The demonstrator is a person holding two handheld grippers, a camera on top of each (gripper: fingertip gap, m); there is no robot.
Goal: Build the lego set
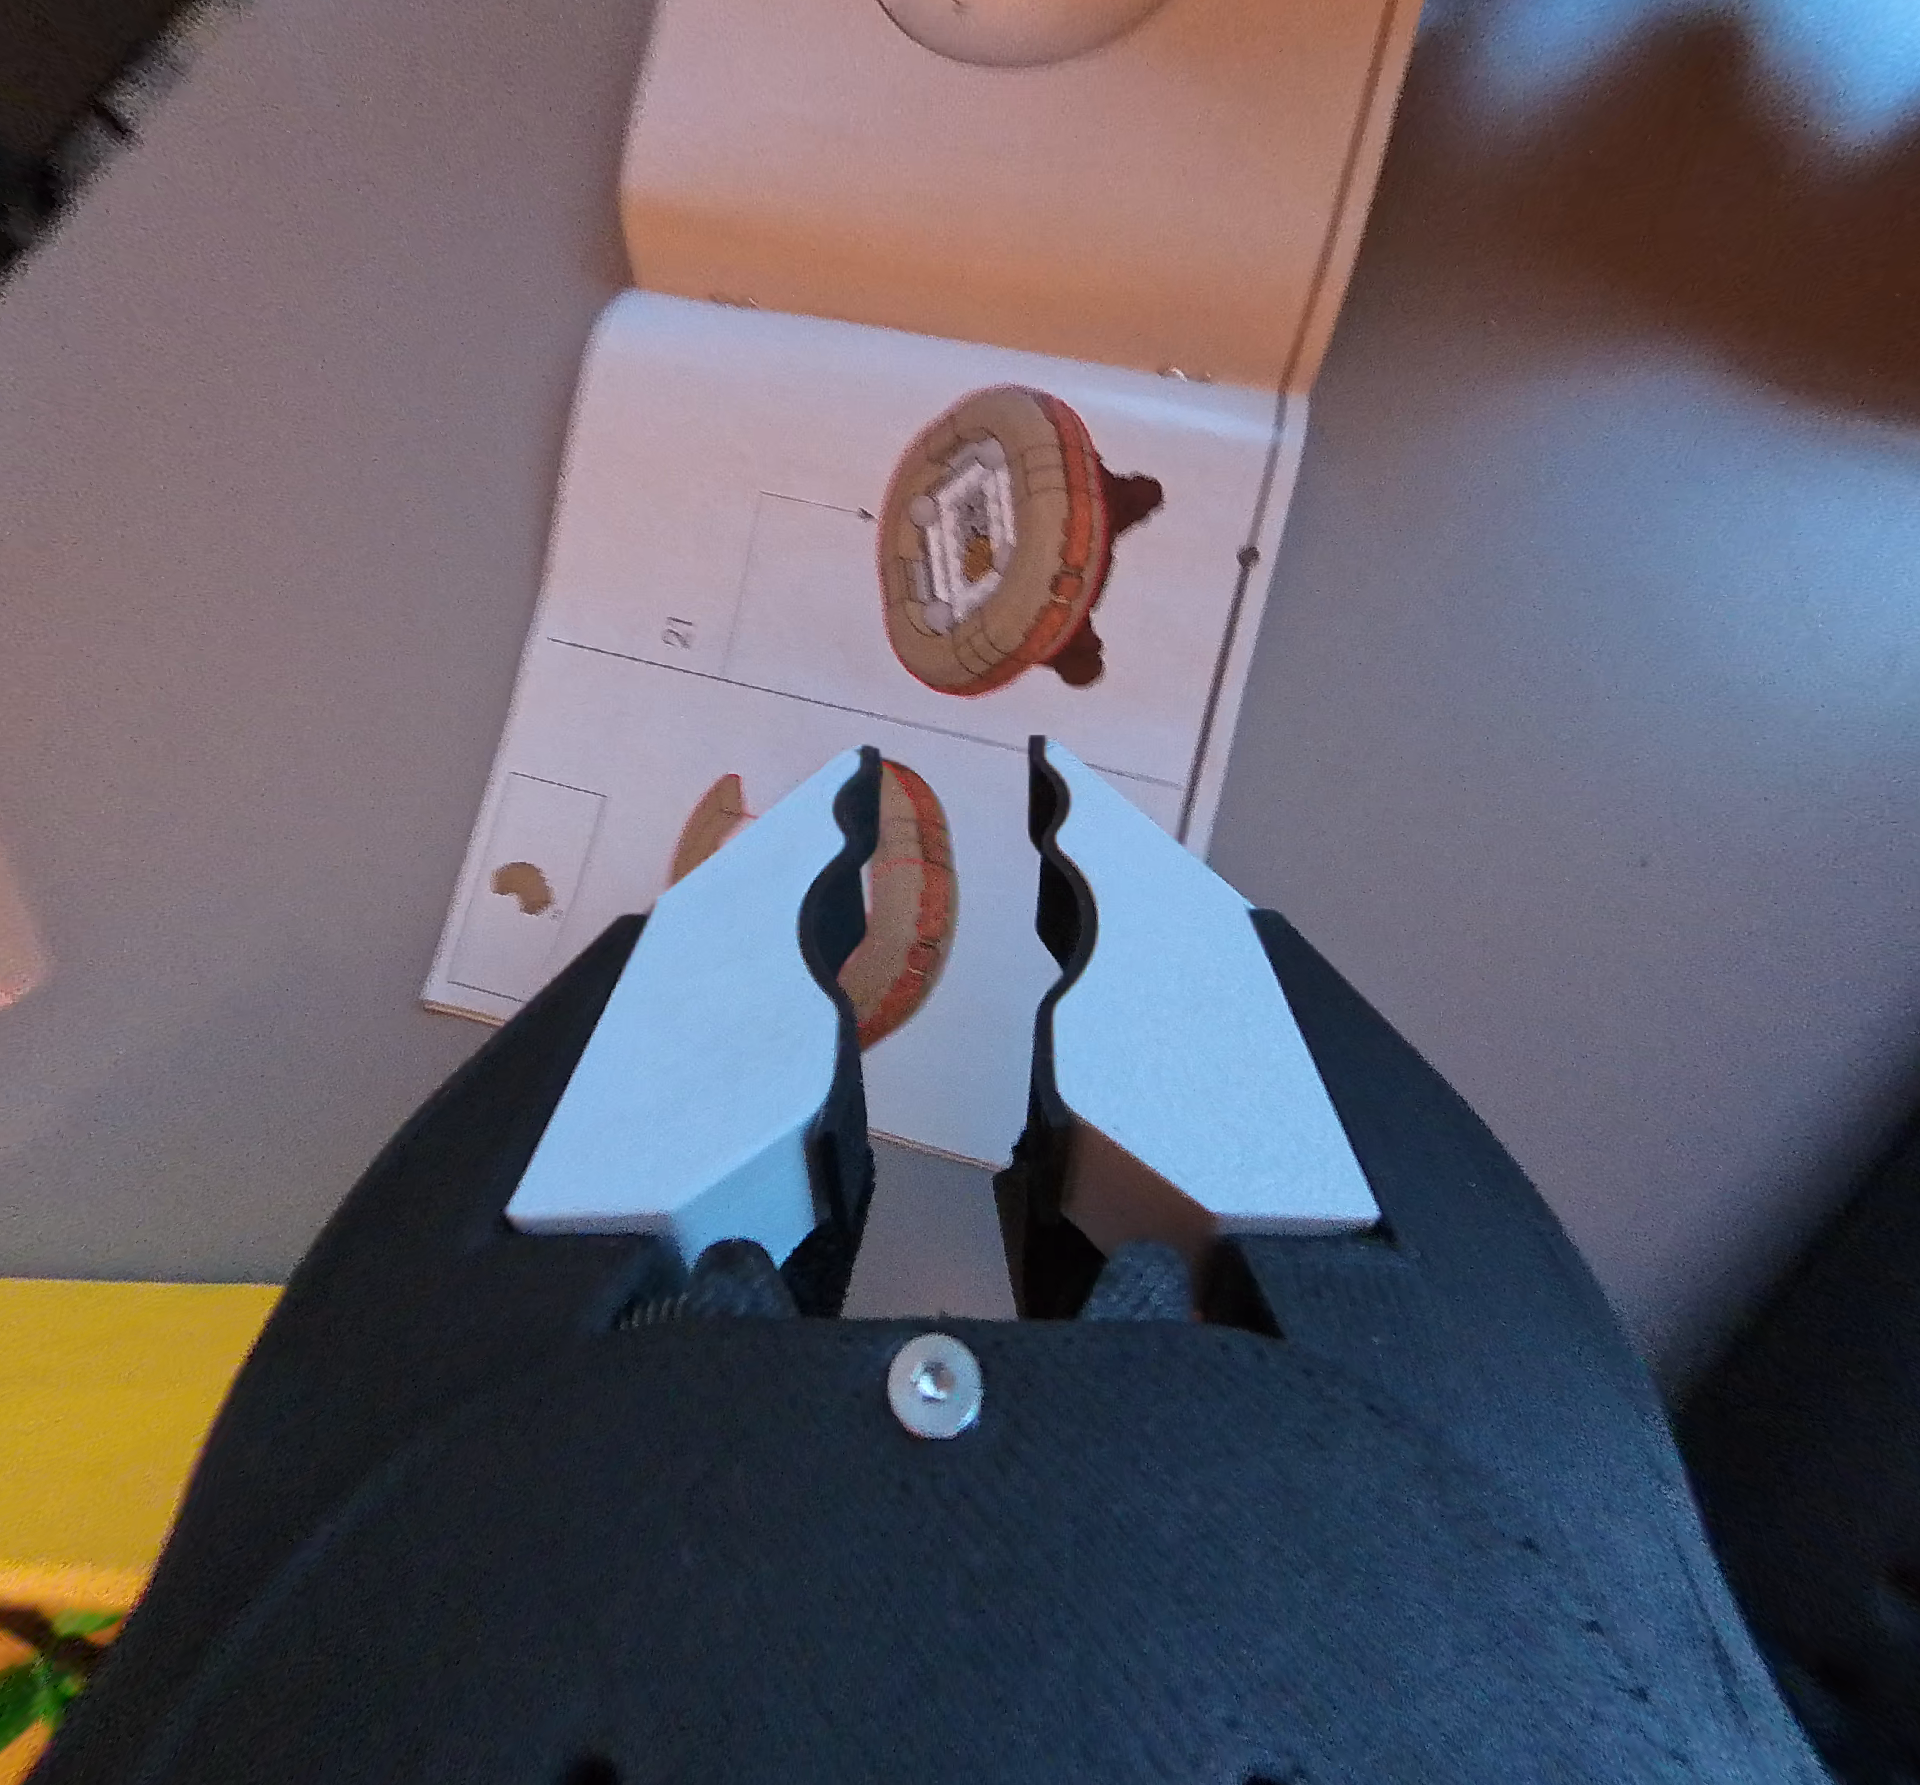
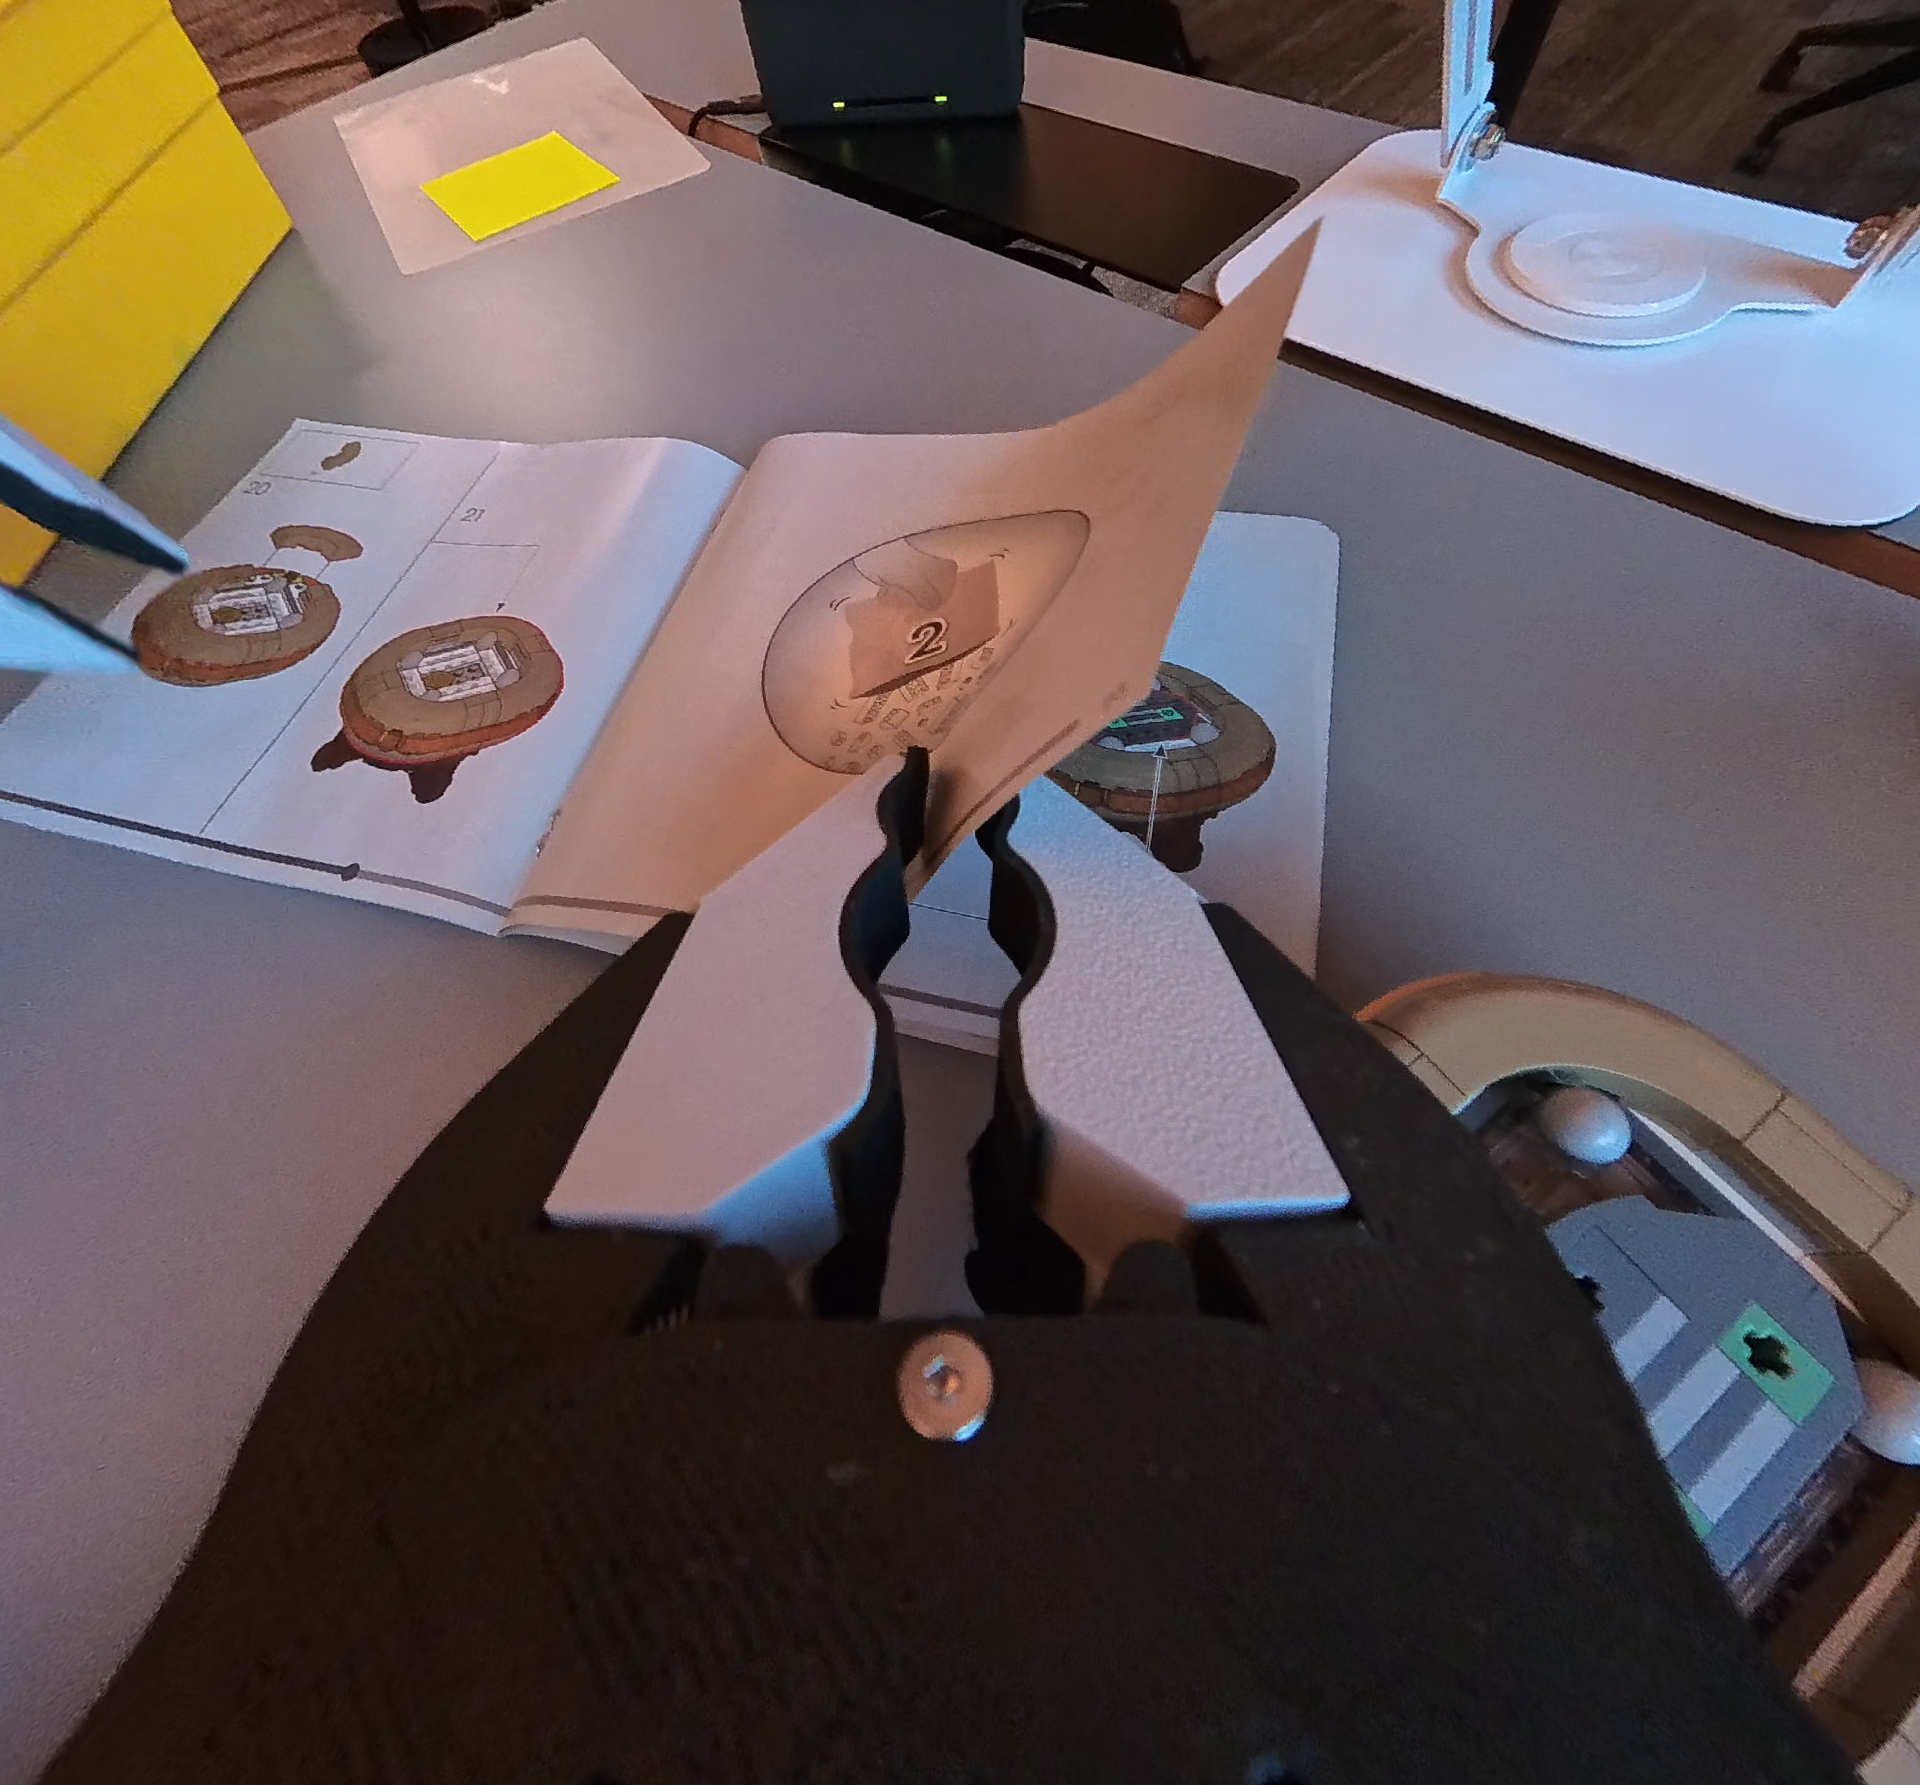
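Observation:
An open instruction booklet (image 2: 436, 655) lies on the grey table (image 2: 727, 312). My right gripper (image 2: 951, 785) is shut on the lower edge of a tan booklet page (image 2: 1039, 551) and holds it lifted and curled above the spread. My left gripper (image 1: 951, 748) is open and empty, hovering over the booklet's left page (image 1: 883, 530); its fingers (image 2: 73, 582) show at the left edge of the right wrist view. A partly built round tan Lego model (image 2: 1683, 1247) with grey and green parts sits at the lower right, beside my right gripper.
A yellow box (image 2: 94, 177) stands at the left, also seen in the left wrist view (image 1: 104, 1403). A clear sleeve with a yellow card (image 2: 520, 177), a dark grey device (image 2: 883, 31) and a white lamp base (image 2: 1600, 281) lie at the back. My hands' fingertips stand some 20 cm from each other. The left tips stand about 35 cm off the dark grey device (image 2: 883, 31).

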